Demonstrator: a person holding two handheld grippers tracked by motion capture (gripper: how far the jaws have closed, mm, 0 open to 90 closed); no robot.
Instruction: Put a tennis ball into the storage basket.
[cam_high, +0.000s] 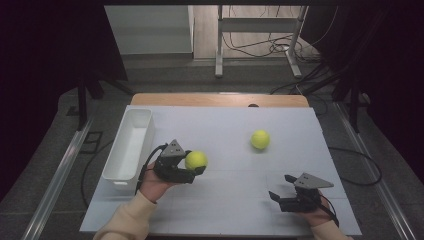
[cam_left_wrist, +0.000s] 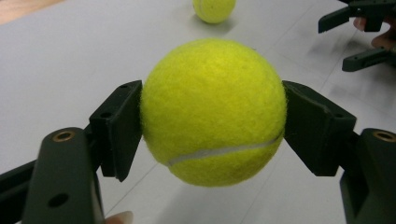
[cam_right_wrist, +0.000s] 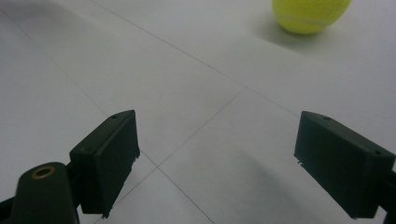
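A yellow tennis ball is held just above the white table, with my left gripper shut on its two sides. A second tennis ball lies loose on the table farther back and to the right. My right gripper rests low near the table's front right, jaws wide open with nothing between them; in the left gripper view the right gripper stands at the upper right.
A long white bin stands along the table's left edge, beside the left hand. The white table top has faint seam lines. Beyond its far edge are a metal frame's legs and cables on the floor.
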